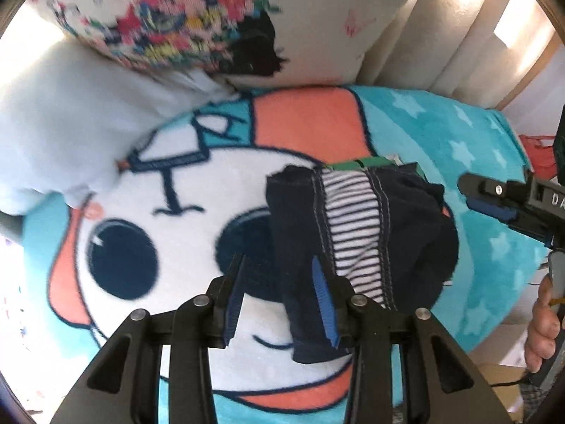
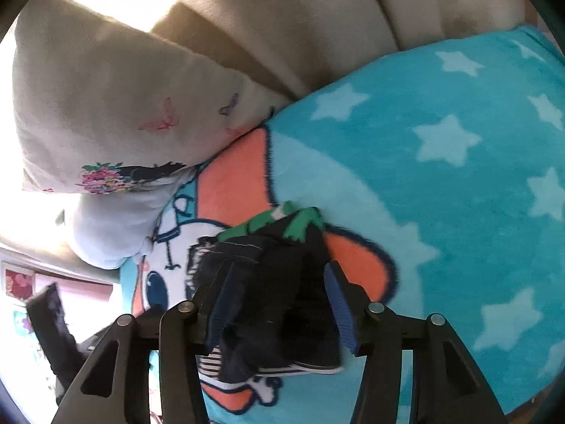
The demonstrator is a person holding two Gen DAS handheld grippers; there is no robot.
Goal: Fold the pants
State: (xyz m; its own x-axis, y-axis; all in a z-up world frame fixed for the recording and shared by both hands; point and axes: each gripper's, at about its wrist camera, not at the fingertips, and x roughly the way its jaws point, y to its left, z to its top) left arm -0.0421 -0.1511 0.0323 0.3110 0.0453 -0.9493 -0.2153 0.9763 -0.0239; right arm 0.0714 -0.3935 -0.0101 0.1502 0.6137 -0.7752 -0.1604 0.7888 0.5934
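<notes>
Small dark navy pants [image 1: 363,233] with a striped white-and-navy panel and a green waistband lie bunched on a turquoise cartoon blanket [image 1: 159,190]. My left gripper [image 1: 279,296] is open just above the pants' left edge; its right finger overlaps the fabric. My right gripper [image 2: 279,300] is open, with its fingers on either side of the pants [image 2: 268,282], over the dark fabric. In the left wrist view the right gripper [image 1: 494,201] shows at the right edge, held by a hand.
A floral cushion [image 1: 183,17] and a pale blue pillow [image 1: 70,106] lie at the back left. The beige sofa back [image 2: 317,17] rises behind. The starred blanket [image 2: 459,176] spreads to the right.
</notes>
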